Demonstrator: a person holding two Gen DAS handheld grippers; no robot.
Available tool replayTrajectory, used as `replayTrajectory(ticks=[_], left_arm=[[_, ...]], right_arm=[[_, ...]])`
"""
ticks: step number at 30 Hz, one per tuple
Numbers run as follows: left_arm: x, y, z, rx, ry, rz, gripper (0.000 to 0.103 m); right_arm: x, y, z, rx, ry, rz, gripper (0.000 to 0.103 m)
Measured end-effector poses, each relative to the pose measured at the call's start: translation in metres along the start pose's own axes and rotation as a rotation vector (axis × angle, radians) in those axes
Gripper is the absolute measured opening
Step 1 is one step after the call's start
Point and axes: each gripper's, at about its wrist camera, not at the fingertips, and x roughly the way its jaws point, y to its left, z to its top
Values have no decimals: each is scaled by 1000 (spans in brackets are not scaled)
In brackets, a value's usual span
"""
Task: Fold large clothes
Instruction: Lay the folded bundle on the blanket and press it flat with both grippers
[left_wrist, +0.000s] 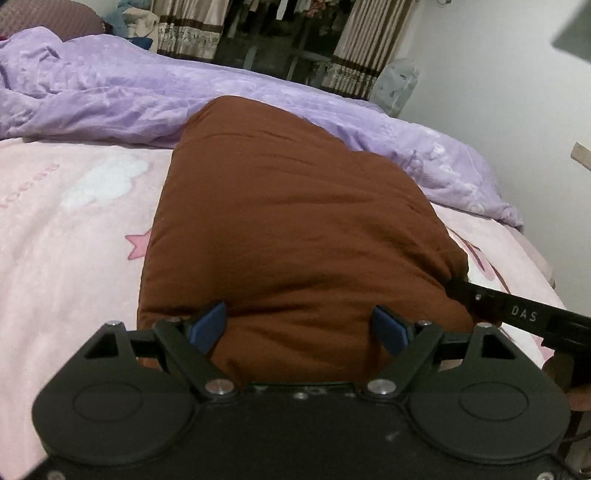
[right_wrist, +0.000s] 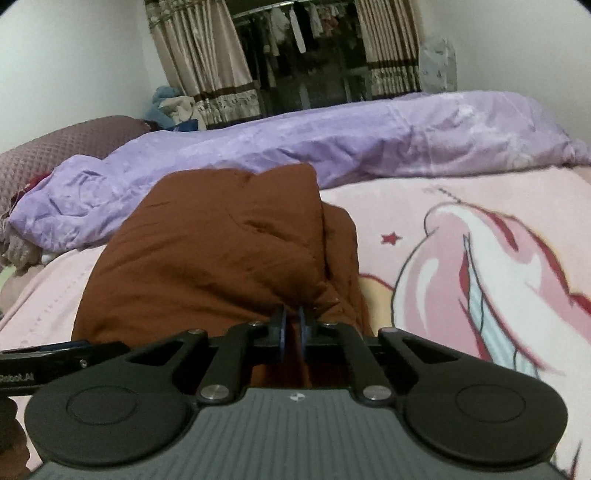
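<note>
left gripper (left_wrist: 299, 325) fingers apart over brown garment (left_wrist: 295, 221); right gripper (right_wrist: 292, 325) fingers clamped on its fold.

Purple quilt (left_wrist: 110, 96) bunched across pink cartoon blanket (right_wrist: 461, 258); striped curtains (right_wrist: 199, 55) behind; maroon pillow (right_wrist: 66, 147) far left.

Brown garment (left_wrist: 288, 229): matt quilted cloth. Purple quilt (left_wrist: 147, 99): sheeny, crumpled. Pink blanket (left_wrist: 66, 221): fleecy.

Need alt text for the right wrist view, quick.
The right gripper is shut on the near edge of a bulky brown garment lying on a pink cartoon blanket. A rumpled purple duvet lies behind it.
</note>
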Motion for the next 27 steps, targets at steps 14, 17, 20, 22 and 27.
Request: replayTrajectory(ticks=[14, 17, 20, 22, 27], left_arm=[[-38, -9, -3, 18, -57, 46, 85], [-56, -9, -4, -9, -77, 83, 85], [-63, -13, -8, 6, -92, 95, 85], [-58, -16, -12, 25, -77, 112, 85], [-39, -13, -19, 16, -22, 126, 84]], right_arm=[[-29, 17, 0, -20, -60, -18, 9], [-43, 26, 3, -47, -75, 5, 11], [-48, 36, 4, -71, -85, 15, 12], [-44, 39, 1, -73, -71, 18, 12], [-29, 39, -6, -72, -36, -8, 12]])
